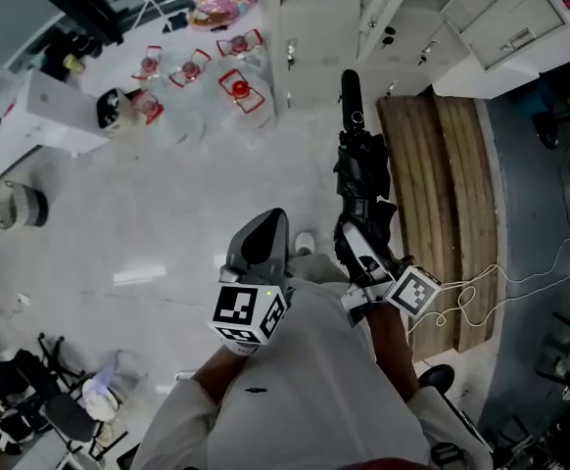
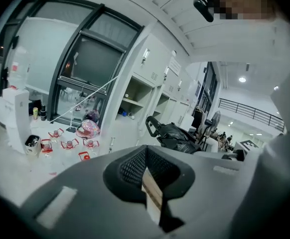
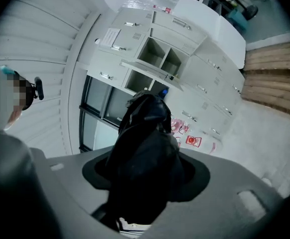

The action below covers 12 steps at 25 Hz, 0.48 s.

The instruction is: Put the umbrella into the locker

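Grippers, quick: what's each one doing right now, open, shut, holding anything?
Left gripper: closed, jaws together, nothing between them.
Right gripper: closed on the folded black umbrella.

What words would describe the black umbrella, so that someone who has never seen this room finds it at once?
Start from the white lockers and come back along the wooden boards on the floor. Beside them the right gripper is shut on the umbrella: a folded black bundle, its handle pointing toward the lockers. The left gripper next to it holds nothing.
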Tool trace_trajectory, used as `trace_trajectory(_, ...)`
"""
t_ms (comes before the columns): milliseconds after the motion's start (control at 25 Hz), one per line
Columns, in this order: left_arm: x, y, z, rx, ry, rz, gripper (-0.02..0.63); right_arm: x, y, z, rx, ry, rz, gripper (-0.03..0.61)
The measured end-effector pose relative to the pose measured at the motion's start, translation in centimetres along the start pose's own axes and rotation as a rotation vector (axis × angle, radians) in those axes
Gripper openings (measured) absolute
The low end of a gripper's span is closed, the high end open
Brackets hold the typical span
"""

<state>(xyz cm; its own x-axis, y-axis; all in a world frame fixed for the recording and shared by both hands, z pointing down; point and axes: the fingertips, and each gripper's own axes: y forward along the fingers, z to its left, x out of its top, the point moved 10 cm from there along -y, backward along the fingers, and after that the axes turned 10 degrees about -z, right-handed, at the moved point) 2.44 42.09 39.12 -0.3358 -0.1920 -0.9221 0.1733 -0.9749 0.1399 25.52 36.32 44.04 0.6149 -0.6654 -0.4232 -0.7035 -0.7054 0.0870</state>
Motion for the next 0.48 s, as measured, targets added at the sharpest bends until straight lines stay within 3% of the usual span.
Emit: trace_trajectory(480, 0.7, 0.1, -2.3, 0.059, 0.035, -0.058, 0.012, 2.0, 1.4, 0.0, 0.043, -0.065, 0.03, 0.25)
